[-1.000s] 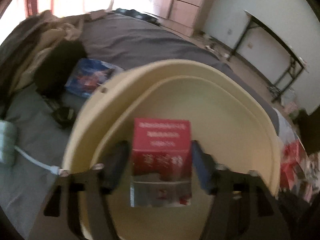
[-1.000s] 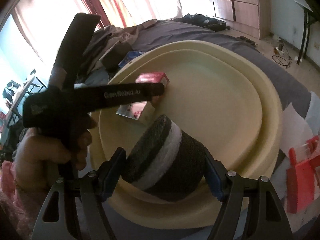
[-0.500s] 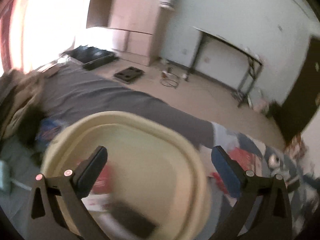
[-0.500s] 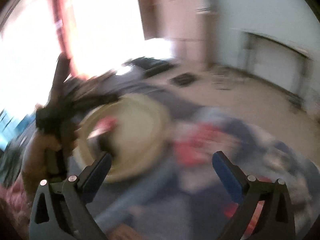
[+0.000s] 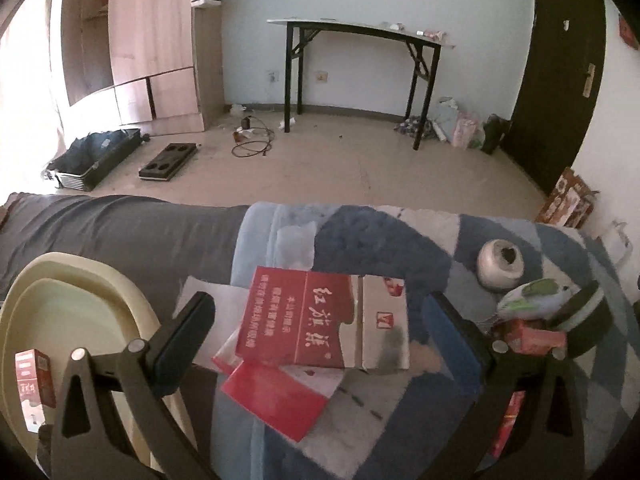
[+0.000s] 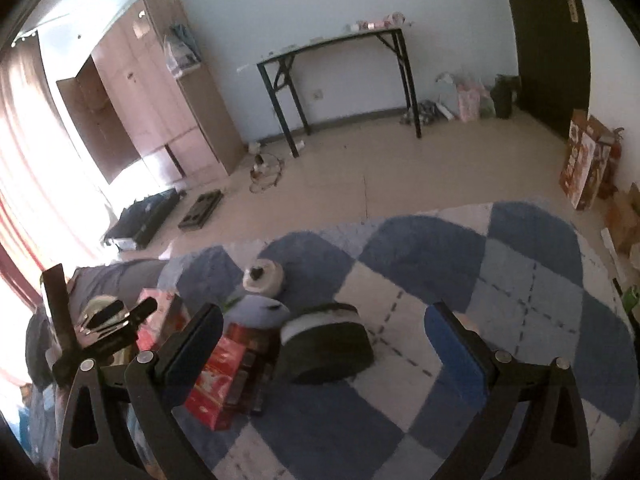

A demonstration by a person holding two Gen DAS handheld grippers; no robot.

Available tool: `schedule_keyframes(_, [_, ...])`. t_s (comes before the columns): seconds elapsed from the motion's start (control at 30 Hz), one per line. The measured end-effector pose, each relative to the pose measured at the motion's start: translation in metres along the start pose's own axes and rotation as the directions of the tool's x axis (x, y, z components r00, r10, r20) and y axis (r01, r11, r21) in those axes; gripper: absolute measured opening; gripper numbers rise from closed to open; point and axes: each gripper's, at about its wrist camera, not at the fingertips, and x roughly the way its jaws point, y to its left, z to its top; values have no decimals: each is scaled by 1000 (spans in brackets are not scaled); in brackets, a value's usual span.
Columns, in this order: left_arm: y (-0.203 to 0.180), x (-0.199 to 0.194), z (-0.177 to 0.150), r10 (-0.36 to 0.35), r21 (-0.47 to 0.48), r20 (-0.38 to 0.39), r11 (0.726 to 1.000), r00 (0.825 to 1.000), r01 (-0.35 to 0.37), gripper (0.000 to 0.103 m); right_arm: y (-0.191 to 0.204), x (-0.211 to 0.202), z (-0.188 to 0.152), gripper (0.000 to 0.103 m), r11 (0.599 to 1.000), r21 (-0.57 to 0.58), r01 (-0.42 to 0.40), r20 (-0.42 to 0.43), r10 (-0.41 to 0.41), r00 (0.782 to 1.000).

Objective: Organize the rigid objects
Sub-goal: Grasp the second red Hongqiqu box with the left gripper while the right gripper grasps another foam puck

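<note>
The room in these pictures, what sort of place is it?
Most likely a lived-in bedroom. A bed with a blue checkered blanket fills the foreground, a tall wooden wardrobe stands against the wall, and a folding table and a dark door sit beyond a cluttered floor.

Both tongs stand spread as wide as they go, nothing between their pads. The left tongs [image 5: 320, 340] tip down over the bed; the right tongs [image 6: 324, 344] do likewise, just beside them near the bed's edge.
</note>
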Motion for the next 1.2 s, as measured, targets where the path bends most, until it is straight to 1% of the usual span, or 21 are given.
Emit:
schedule_keyframes(0.07, [-1,3,-1,-14,1,0,1000,1000,14,103,-8,5,3,103,999,-45,-5,-46,3,999])
schedule_keyframes(0.1, [-2,4,-2,-22,1,-7,1000,1000,22,103,-3,12,3,103,997,-73,0,-72,-5,997])
schedule_keyframes(0.17, [-7,9,-1,-28,14,-23,999,999,29,103,1,23,6,103,992,-126,30,-122,-45,991])
schedule_keyframes(0.2, [-10,11,-2,-22,36,-42,999,999,23,103,5,31,4,103,989,-140,45,-143,-65,988])
schedule_keyframes(0.27, [-16,14,-4,11,79,-56,997,998,-7,103,-1,49,6,103,989,-135,53,-164,-75,984])
schedule_keyframes(0.33, [-16,17,-6,33,89,-59,996,998,-28,103,-2,62,5,103,990,-130,64,-182,-87,980])
schedule_keyframes(0.43, [-11,23,-7,15,51,-73,999,997,-11,103,-2,77,2,103,989,-131,63,-208,-89,974])
schedule_keyframes(0.53, [-8,26,-7,10,34,-72,999,997,-8,103,0,96,-3,103,990,-131,60,-225,-88,970])
schedule_keyframes(0.67, [-8,30,-7,-24,14,-72,1000,997,25,103,1,97,-3,102,990,-136,47,-214,-76,974])
schedule_keyframes(0.7, [-8,31,-8,-43,5,-76,999,996,43,103,1,98,-3,101,990,-136,42,-209,-70,975])
schedule_keyframes(0.73, [-9,31,-9,-61,-3,-71,998,996,61,102,1,99,-4,95,990,-137,39,-207,-67,976])
schedule_keyframes(0.77, [-10,30,-8,-74,-7,-64,997,995,74,99,0,100,-5,82,989,-142,34,-208,-64,976])
schedule_keyframes(0.8, [-11,28,-8,-80,-3,-57,997,995,80,90,0,100,-6,78,988,-152,42,-209,-74,975])
schedule_keyframes(0.83, [-12,26,-7,-77,0,-45,997,996,77,90,-1,100,-6,71,984,-168,62,-203,-96,974])
schedule_keyframes(0.87, [-12,24,-7,-79,3,-34,997,996,80,90,-2,100,-7,71,981,-179,69,-202,-106,974])
schedule_keyframes(1.0, [-17,18,-6,-83,25,-17,996,996,84,90,-7,96,-7,70,981,-189,39,-210,-79,974])
schedule_keyframes(1.2, [-17,5,0,-94,27,18,995,995,94,90,-9,75,-3,70,977,-212,37,-193,-79,978])
